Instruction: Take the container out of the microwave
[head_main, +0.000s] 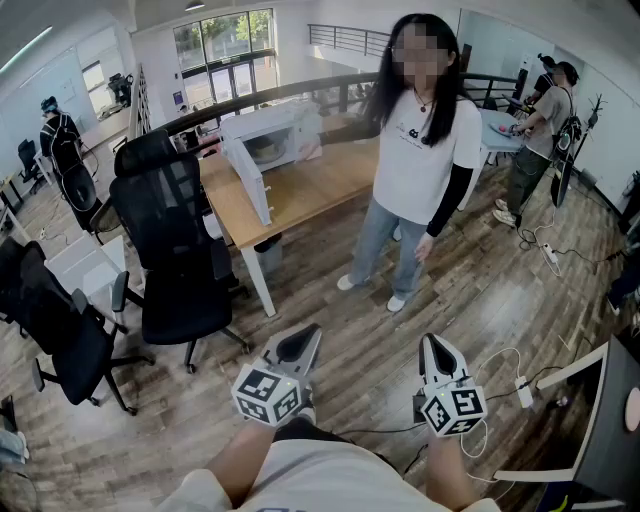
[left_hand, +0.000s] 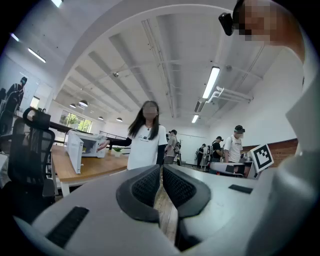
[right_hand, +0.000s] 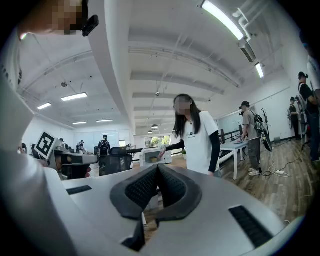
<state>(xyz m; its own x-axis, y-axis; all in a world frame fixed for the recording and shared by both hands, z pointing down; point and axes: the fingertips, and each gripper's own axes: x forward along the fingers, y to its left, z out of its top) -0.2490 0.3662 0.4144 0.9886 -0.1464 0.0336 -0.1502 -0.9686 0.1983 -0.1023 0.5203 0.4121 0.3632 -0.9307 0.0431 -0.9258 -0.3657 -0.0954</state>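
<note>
Both grippers are held low and level over the wood floor (head_main: 480, 290), well apart from the table. The left gripper (head_main: 302, 340) has its jaws pressed together with nothing between them, and the right gripper (head_main: 436, 345) is likewise closed and empty. The microwave (head_main: 285, 125) stands on the wooden table (head_main: 320, 185) with its door (head_main: 245, 180) swung open and the container (head_main: 262, 150) dimly visible inside its cavity — a person in a white shirt (head_main: 420, 150) stands beside the table, one hand at the microwave.
</note>
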